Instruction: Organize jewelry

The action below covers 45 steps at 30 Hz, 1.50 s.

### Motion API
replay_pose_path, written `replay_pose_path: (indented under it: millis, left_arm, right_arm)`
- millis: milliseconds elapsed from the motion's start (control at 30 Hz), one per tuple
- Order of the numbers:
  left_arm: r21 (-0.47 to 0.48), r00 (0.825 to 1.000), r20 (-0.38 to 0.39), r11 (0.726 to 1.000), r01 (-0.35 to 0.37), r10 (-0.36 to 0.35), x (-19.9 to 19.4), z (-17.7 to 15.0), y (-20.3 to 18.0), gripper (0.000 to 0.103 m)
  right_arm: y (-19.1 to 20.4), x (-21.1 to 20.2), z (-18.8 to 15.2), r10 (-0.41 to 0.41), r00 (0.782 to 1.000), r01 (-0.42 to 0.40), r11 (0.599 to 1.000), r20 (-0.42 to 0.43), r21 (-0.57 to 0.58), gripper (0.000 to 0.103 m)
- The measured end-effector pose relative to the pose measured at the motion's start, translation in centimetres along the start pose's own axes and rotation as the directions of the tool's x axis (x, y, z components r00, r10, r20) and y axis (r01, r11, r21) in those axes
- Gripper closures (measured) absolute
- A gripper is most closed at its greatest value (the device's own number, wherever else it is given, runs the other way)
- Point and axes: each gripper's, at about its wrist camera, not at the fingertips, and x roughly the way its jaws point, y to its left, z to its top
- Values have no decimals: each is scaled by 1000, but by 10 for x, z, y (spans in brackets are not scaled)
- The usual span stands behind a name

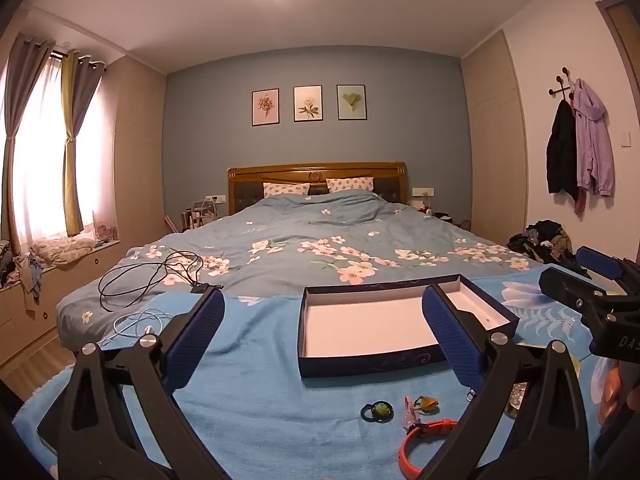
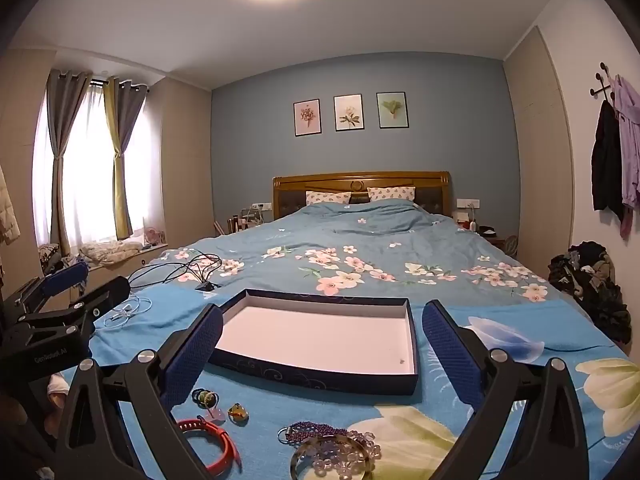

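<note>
**Both grippers poised, nothing yet in the box**

The left gripper (image 1: pixel 322 338) and the right gripper (image 2: pixel 322 350) both hang with their blue ribbed pads spread wide and nothing between them. They point nearly level over the light blue cloth (image 1: pixel 256 392) spread at the foot of the bed.

Just ahead of both tools lies the shallow dark blue cardboard box with a white floor (image 2: pixel 320 336). It looks empty except for a tiny speck near one corner. The jewelry lies nearer than the box, close under the tools. Below the left gripper are a small dark ring with a green bead (image 1: pixel 378 411), a yellow-orange pendant (image 1: pixel 426 403) and an orange-red band (image 1: pixel 420 440). Low in front of the right gripper are a string of purple beads (image 2: pixel 316 429) and a bracelet of clear round beads (image 2: pixel 340 456), overlapping a metal ring.

By the look of it the sorting has not begun: this is the opening approach. The next move calls for tipping one tool downward over a single piece and closing on it cleanly. The bead strings are limp and piled together, so singling one out may be fiddly.
</note>
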Motion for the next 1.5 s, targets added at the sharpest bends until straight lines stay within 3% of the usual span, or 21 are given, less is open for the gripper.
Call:
replay_pose_path:
  millis: [1500]
  left_arm:
    - [-10,1000,9,1000,20,-20,0,2,0,6]
  right_arm:
    - [-4,5,-1,13,1000,-13,1000,-21,9,7]
